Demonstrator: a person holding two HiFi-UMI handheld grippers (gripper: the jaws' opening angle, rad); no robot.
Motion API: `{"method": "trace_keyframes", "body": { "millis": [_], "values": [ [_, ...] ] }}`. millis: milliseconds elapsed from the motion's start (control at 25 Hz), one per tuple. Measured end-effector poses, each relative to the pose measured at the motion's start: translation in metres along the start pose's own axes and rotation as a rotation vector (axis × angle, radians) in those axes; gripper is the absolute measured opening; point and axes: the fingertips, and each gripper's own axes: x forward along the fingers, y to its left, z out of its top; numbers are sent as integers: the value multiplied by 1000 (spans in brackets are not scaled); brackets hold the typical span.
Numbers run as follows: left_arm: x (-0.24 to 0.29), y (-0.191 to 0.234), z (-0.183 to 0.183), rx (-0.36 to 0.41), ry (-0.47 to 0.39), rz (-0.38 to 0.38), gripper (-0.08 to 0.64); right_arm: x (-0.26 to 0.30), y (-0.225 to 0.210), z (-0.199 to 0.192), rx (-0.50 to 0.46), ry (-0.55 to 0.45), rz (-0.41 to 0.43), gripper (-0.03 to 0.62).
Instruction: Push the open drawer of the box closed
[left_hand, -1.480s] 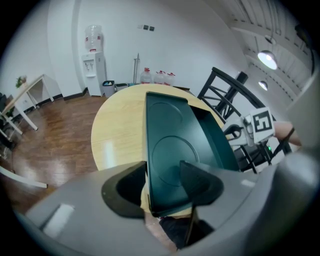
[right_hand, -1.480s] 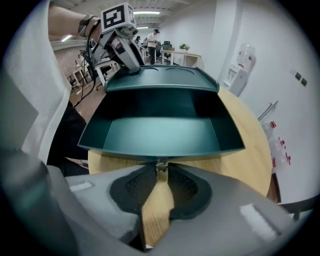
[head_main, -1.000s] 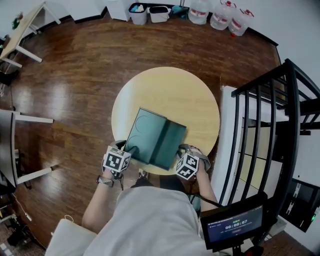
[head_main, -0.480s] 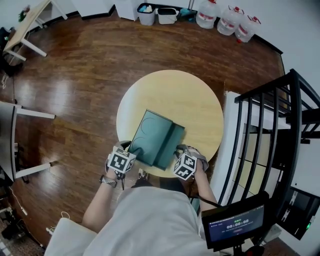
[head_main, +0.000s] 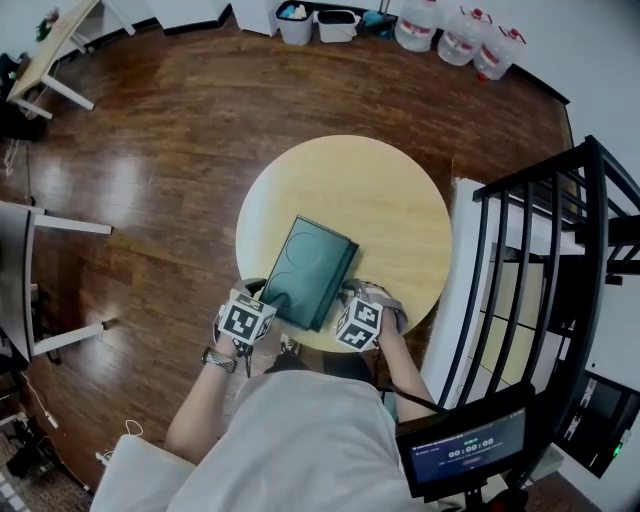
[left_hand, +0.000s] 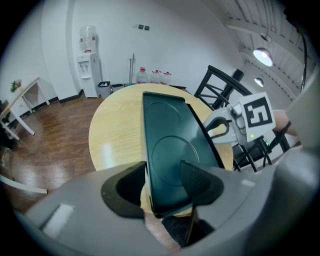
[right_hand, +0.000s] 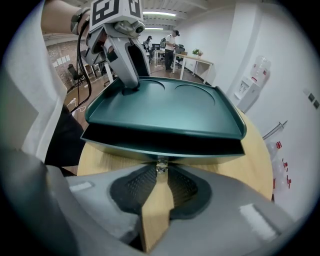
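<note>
A dark green box (head_main: 310, 268) lies on the round wooden table (head_main: 395, 200), near its front edge. My left gripper (head_main: 268, 298) is shut on the box's near left corner; in the left gripper view the box rim (left_hand: 167, 165) sits between the two pads. My right gripper (head_main: 346, 294) is at the box's right side. Its fingertips are shut on the small clear drawer knob (right_hand: 160, 167). The pale drawer front (right_hand: 200, 150) lies almost flush under the box's dark overhang. The left gripper (right_hand: 132, 75) also shows at the box's far corner.
A black railing (head_main: 530, 240) stands close to the table on the right, with a small screen (head_main: 462, 450) below it. Water bottles (head_main: 450, 35) and bins (head_main: 300, 22) line the far wall. White desk legs (head_main: 55, 235) stand on the wooden floor at left.
The drawer has slid into the box, which now looks narrower. My right gripper has moved left with it, toward the box. The left gripper has held the box in place.
</note>
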Motion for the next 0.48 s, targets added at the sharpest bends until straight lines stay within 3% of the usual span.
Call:
{"method": "trace_keyframes", "body": {
  "millis": [480],
  "values": [
    [2,-1,2,-2,-6,-3,236,7,-5,20,3,9,-2,75]
  ]
}}
